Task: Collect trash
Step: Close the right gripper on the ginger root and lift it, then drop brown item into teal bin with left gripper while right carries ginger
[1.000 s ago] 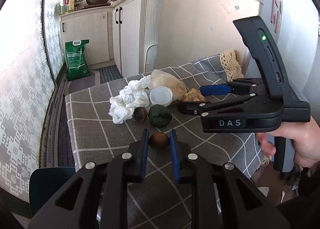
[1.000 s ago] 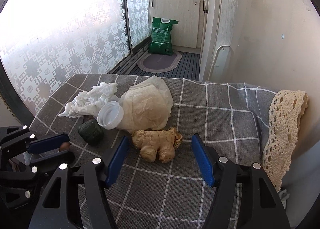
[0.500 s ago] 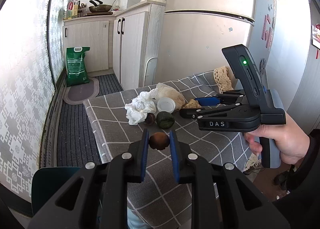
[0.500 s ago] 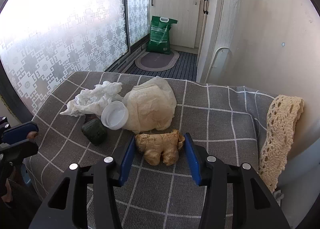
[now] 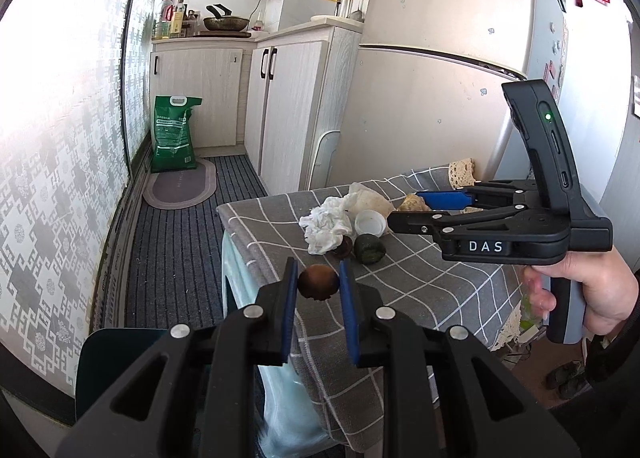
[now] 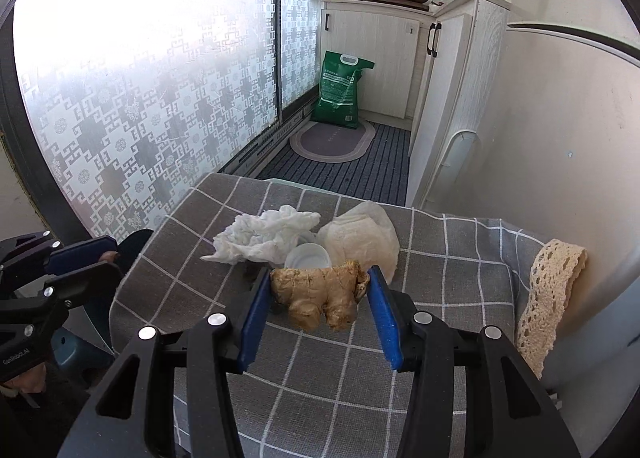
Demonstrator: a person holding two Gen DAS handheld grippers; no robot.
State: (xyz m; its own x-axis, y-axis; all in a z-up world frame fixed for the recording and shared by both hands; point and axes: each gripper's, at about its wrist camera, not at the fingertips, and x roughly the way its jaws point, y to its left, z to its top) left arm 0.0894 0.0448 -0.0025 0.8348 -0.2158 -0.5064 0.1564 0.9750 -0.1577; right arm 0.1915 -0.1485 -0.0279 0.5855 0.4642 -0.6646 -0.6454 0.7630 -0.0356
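My left gripper (image 5: 319,286) is shut on a small brown round piece of trash (image 5: 318,287), held off the left edge of the checked table (image 5: 420,290). My right gripper (image 6: 318,294) is shut on a knobbly ginger root (image 6: 320,294), lifted above the cloth; it also shows in the left wrist view (image 5: 416,204). On the table lie a crumpled white tissue (image 6: 264,236), a white plastic lid (image 6: 307,256), a pale wrinkled bag (image 6: 360,236), a dark green lump (image 5: 369,248) and a brown shell piece (image 5: 345,247).
A light blue bin lined with a clear bag (image 5: 280,398) stands below the table's left edge. A dark teal stool (image 5: 120,362) is beside it. A fridge (image 5: 440,78) and white cabinets (image 5: 288,106) stand behind. A green sack (image 5: 174,134) leans by the window.
My left gripper has pulled back and left off the table with the brown piece. My right gripper has closed on the ginger root and lifted it.
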